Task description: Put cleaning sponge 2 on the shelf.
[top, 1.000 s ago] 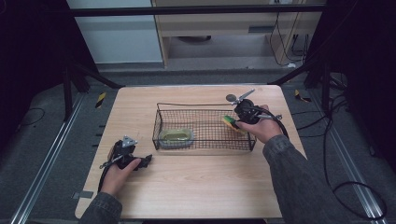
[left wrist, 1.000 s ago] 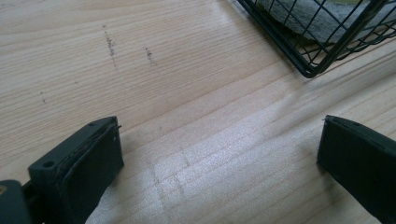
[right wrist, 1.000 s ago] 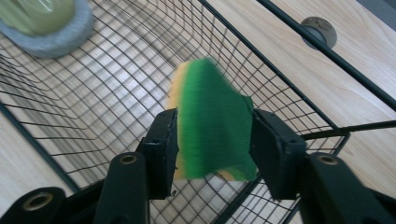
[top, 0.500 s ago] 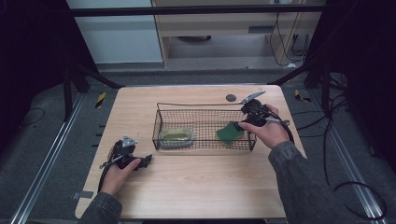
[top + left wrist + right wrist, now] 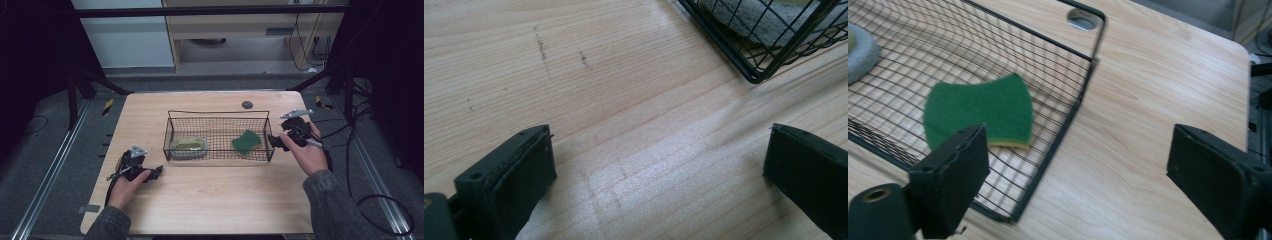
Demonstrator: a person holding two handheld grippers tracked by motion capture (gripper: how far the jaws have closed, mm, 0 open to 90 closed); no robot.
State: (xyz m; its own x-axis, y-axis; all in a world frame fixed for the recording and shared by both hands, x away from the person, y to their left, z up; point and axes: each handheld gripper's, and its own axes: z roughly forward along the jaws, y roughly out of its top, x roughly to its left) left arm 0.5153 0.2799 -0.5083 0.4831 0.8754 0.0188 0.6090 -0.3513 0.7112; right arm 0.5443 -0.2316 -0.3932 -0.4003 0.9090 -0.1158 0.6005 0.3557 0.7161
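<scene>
Surface: pale wooden surface (image 5: 210,200) with fine straight grain and rounded corners; broad bare room toward 6 o'clock, narrower strips at 3 and 9.
Basket: black wire-mesh rectangular basket (image 5: 218,114), open-topped with a thin rod rim, at the centre; its 3 o'clock end wall stands between the sponge and the right gripper.
Dish: grey-rimmed oval dish (image 5: 188,146) with yellowish inside, at the basket's 9 o'clock end.
Sponge: green scouring sponge (image 5: 980,107) with waisted sides, coarse top and a yellow foam underlayer, lying flat on the mesh floor at the basket's 3 o'clock end, free of any grip.
Right gripper: black right gripper (image 5: 1075,165) just outside the basket at 3 o'clock; jaws wide apart, just opened, nothing between them.
Left gripper: black left gripper (image 5: 659,170) low over bare wood at 8 o'clock of the basket; jaws wide apart, empty.
Disc: small dark round disc (image 5: 247,104) on the wood at 12 o'clock, just beyond the basket's far rim.
</scene>
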